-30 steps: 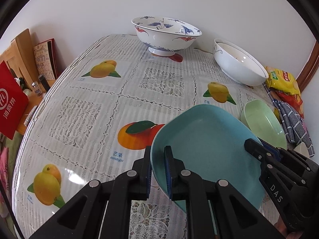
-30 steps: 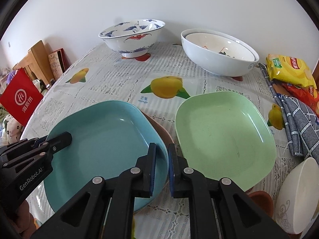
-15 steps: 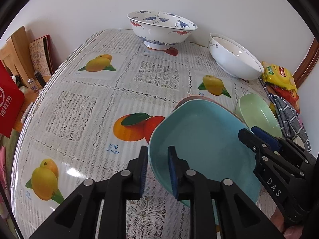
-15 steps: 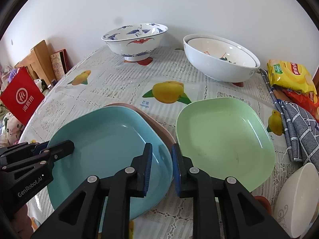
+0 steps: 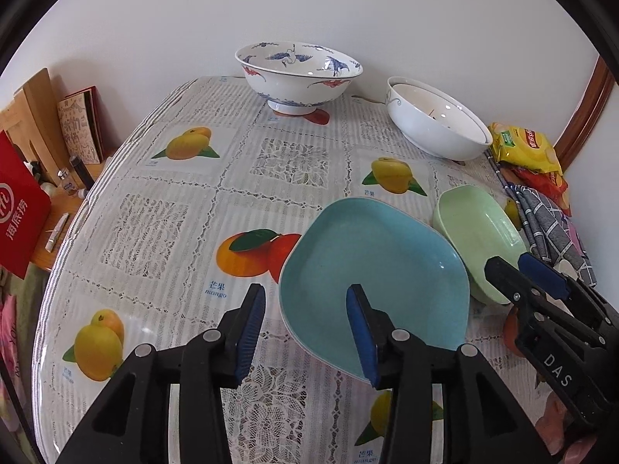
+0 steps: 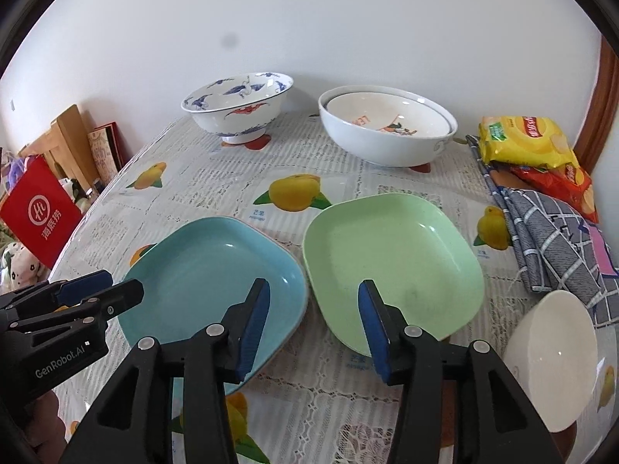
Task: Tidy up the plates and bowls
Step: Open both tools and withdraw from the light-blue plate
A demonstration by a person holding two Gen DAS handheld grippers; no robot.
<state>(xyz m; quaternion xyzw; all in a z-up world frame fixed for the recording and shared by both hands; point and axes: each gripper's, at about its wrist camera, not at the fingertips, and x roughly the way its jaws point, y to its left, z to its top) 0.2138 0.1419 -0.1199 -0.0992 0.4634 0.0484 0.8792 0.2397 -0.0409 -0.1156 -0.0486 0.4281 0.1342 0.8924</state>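
Both our tools, left tool (image 5: 305, 332) & right tool (image 6: 313, 323), gape wide, holding nothing. Blue plate (image 6: 209, 274) is stacked; green plate (image 6: 390, 259) & small white bowl (image 6: 549, 355) are left imo.

Left gripper (image 5: 305, 332) and right gripper (image 6: 315, 328) are both hovering with jaws spread wide, gripping nothing, pointing forward and down, side by side.

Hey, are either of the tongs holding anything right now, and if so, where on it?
Nothing is held. The left tongs and right tongs are both open, and the blue plate lies on the table.
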